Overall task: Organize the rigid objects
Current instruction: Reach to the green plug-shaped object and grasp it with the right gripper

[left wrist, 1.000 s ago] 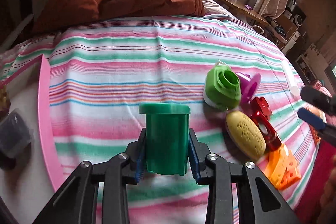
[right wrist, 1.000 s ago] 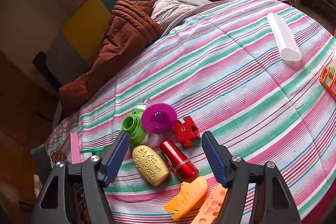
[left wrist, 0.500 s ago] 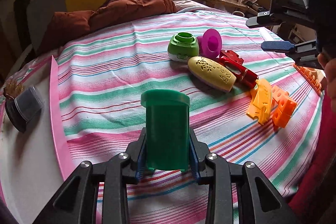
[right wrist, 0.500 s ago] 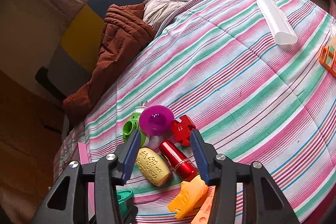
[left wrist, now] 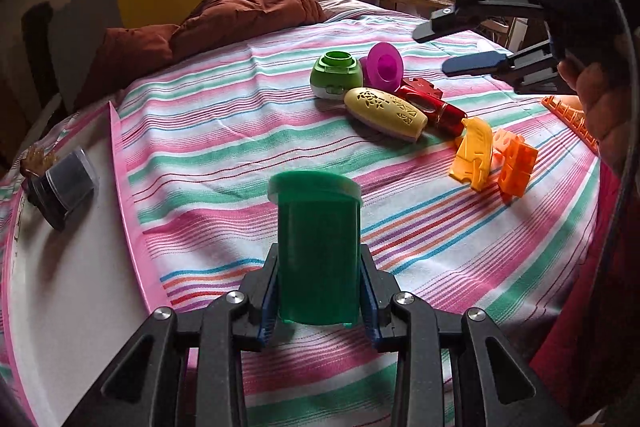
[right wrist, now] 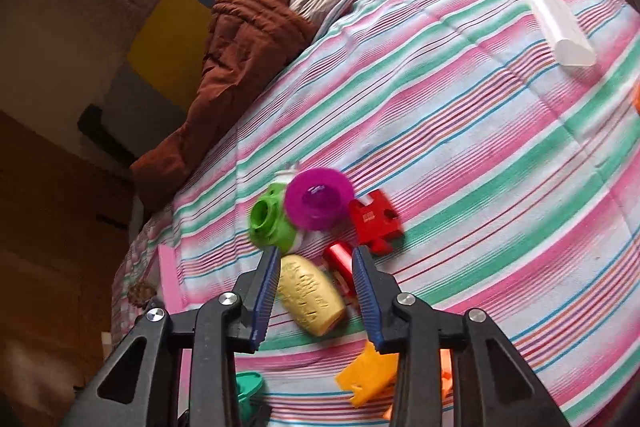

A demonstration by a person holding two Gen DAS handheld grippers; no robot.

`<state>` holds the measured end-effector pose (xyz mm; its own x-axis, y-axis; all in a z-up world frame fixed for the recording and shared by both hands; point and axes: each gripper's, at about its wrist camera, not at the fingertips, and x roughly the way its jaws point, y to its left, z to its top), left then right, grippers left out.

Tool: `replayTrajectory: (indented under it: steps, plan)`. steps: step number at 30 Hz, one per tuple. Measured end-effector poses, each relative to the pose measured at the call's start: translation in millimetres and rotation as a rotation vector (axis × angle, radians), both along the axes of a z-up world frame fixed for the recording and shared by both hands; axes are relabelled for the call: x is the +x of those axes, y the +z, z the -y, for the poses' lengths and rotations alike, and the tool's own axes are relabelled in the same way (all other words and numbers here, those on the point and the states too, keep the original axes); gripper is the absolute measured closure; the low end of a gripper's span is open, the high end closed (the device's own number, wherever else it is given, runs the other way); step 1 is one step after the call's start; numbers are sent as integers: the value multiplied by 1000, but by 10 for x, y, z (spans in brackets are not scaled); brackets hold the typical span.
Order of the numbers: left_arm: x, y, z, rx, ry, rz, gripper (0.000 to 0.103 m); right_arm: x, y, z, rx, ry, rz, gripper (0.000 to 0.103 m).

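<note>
My left gripper [left wrist: 319,267] is shut on an upright dark green lidded tub [left wrist: 316,239], held above the striped bedspread [left wrist: 224,147]. A pile of toys lies ahead: a light green round piece [left wrist: 336,75], a magenta disc [left wrist: 385,65], a red puzzle piece [right wrist: 374,221], a yellow oval case [right wrist: 310,297], a red cylinder [right wrist: 340,259] and orange pieces [left wrist: 474,155]. My right gripper [right wrist: 315,255] hangs in the air over this pile, its jaws closing. Nothing is between them; the case and cylinder lie below on the bed.
A pink-rimmed white tray [left wrist: 124,195] lies at the left with a dark jar [left wrist: 66,183] on it. A brown quilt [left wrist: 240,11] is heaped at the back. A white tube [right wrist: 554,19] and an orange rack [left wrist: 570,115] lie far right.
My left gripper has swung across the bed with the green tub, bringing the tray and the right gripper into view. The right gripper's jaws have narrowed a lot while staying over the pile.
</note>
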<state>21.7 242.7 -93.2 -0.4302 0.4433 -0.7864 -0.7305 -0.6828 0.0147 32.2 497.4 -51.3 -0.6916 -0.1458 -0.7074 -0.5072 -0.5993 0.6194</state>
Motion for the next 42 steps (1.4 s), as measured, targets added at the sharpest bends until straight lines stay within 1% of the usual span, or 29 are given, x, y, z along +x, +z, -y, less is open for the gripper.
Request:
replayTrajectory:
  steps: [1,2,4,5,7,9,11,13,16,17,23,25,26,27,28,29,30,33,35,37,39,42]
  plan:
    - [18,2,6,-1,-7,-7,69,-68,-14,55,-22,47,-5,65]
    - [38,2,14,-1,-14,-15,69,-141,-8,126,-12,86,3,65]
    - [74,-6,16,-2,-28,-32,68,-287,4,247,12,133,20,65]
    - [82,-6,14,-1,-30,-33,68,-364,-13,272,-7,138,22,64]
    - [79,-2,8,5,-33,-27,68,-502,-74,261,-35,103,38,59]
    - [80,-1,27,12,-39,-22,68,-629,-140,216,-30,47,77,56]
    - [88,-3,22,13,-44,-27,68,-763,-222,179,-54,31,102,56]
    - [89,-1,27,19,-47,-25,68,-827,-258,151,-23,-13,139,56]
    - [83,-8,30,28,-54,-24,68,-877,-349,98,-54,-40,147,55]
    - [82,-7,32,31,-54,-20,68,-888,-366,82,-68,-46,135,55]
    - [50,-12,26,38,-57,-13,68,-1039,-390,53,-69,-39,154,53]
    - [42,-10,23,40,-57,-13,68,-1020,-385,44,-117,-28,107,53]
    - [46,-11,21,41,-56,-13,68,-1016,-395,34,-132,-33,99,53]
    - [54,-12,22,42,-54,-14,68,-1012,-413,27,-132,-48,112,50]
    - [52,-12,16,43,-55,-16,68,-1028,-442,17,-126,-63,135,44]
    - [49,-13,13,42,-56,-17,68,-1048,-463,10,-119,-77,147,34]
    - [43,-14,18,43,-58,-15,68,-1075,-482,10,-118,-89,158,33]
    - [47,-18,16,43,-58,-19,68,-1196,-460,46,-71,-85,179,32]
    - [53,-17,15,46,-58,-19,68,-1297,-441,107,2,-42,220,32]
    - [55,-16,19,47,-57,-19,68,-1409,-408,209,106,33,272,41]
    - [55,-14,23,49,-54,-14,68,-1504,-364,338,198,129,297,43]
    - [63,-9,45,53,-51,-15,68,-1531,-314,534,269,259,310,44]
